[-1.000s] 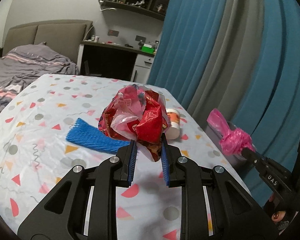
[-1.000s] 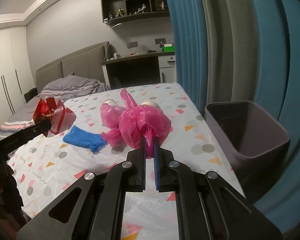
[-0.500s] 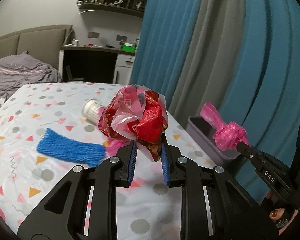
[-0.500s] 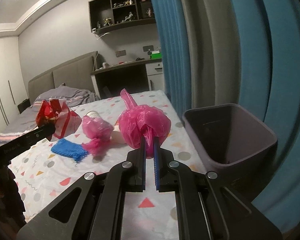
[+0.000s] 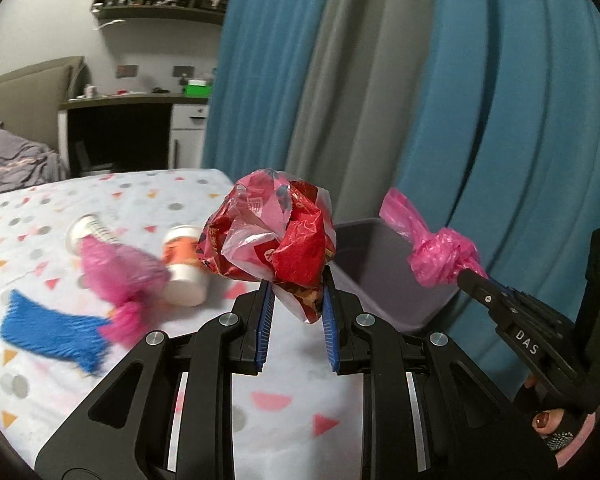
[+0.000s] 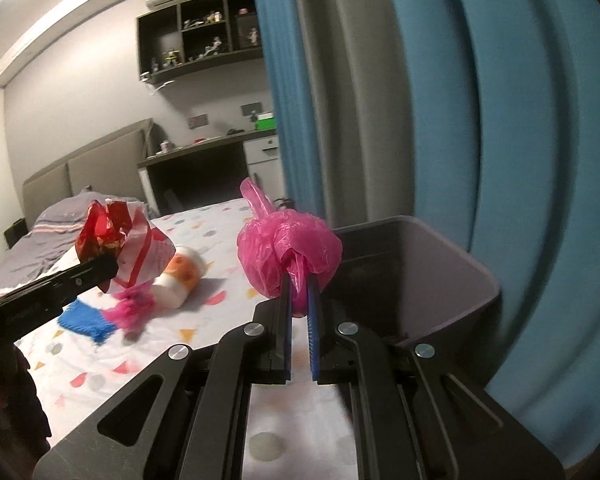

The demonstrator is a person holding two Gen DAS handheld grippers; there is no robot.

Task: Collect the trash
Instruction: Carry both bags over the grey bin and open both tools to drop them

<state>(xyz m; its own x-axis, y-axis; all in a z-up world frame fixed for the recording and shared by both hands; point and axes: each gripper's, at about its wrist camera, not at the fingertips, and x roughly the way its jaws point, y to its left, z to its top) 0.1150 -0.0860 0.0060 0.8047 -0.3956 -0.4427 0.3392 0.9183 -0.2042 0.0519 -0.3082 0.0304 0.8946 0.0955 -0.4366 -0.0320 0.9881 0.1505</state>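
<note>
On the bed at the far left lay a blue net sleeve (image 5: 52, 334), a cup stuffed with pink plastic (image 5: 112, 258) and a second paper cup (image 5: 182, 266), all untouched, so I judged more trips were owed. My left gripper (image 5: 294, 300) was clamped on the tail of a crumpled red wrapper (image 5: 270, 236), which hung over the spotted bedsheet (image 5: 140, 204), short of the bin (image 6: 432, 280). I held only a thin tail, so I feared the bundle could tear free and fall between bed and bin. Further right, my right gripper (image 6: 299, 300) was pinched nearly shut on a knotted pink bag (image 6: 288, 254), which hovered beside the bin's near rim, not clearly over the opening. Letting go there could have bounced it off the rim. Both tools were crowding one small bin, and I worried they might knock together or tip it.
</note>
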